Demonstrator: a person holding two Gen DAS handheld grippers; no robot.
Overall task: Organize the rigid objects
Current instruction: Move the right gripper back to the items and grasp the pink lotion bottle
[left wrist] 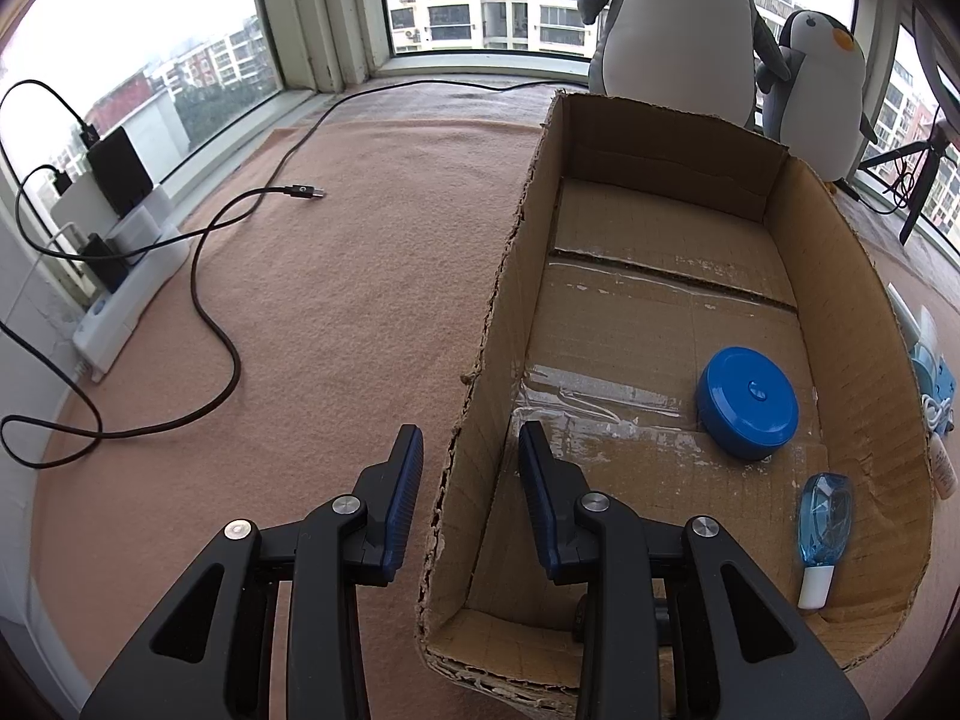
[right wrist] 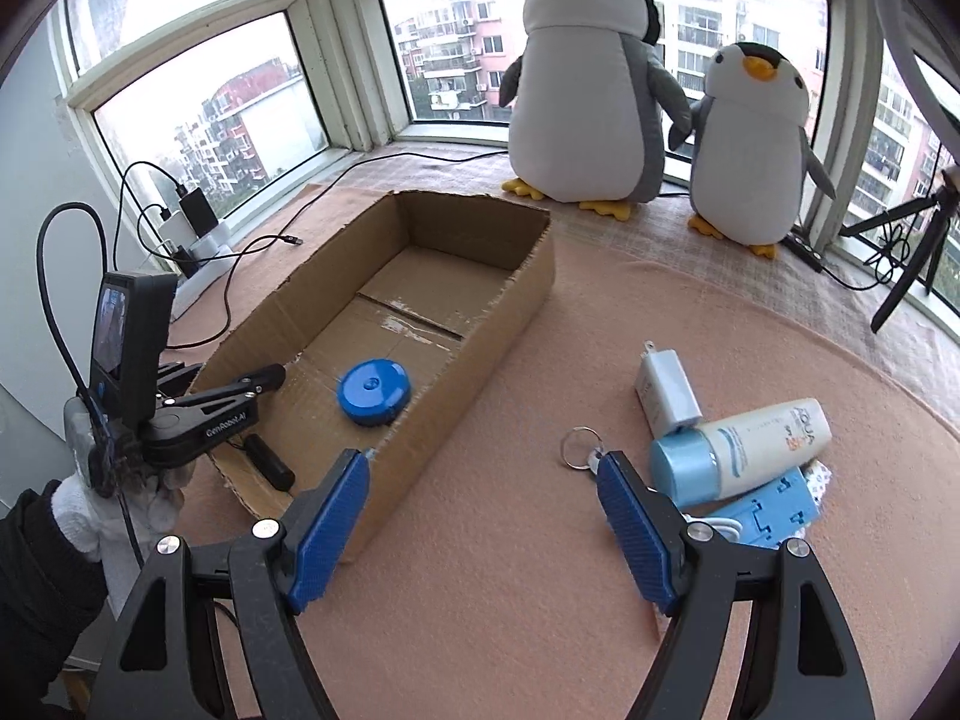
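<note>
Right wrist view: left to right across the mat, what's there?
Left gripper → cardboard box holding blue round case → key ring → white charger → sunscreen tube.

Left tongs (left wrist: 470,450) parted astride cardboard box (left wrist: 498,324) wall at lower centre, blue round case (left wrist: 748,401) inside, perhaps a small fan (left wrist: 822,531) lower right

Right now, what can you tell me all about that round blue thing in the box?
The round blue thing is a flat disc, like a tape measure case, that looks like shiny plastic, with a small button in the middle of its top. It lies flat on the floor of the open cardboard box, on the clear tape there. It lies towards one long side. No gripper touches it.
</note>
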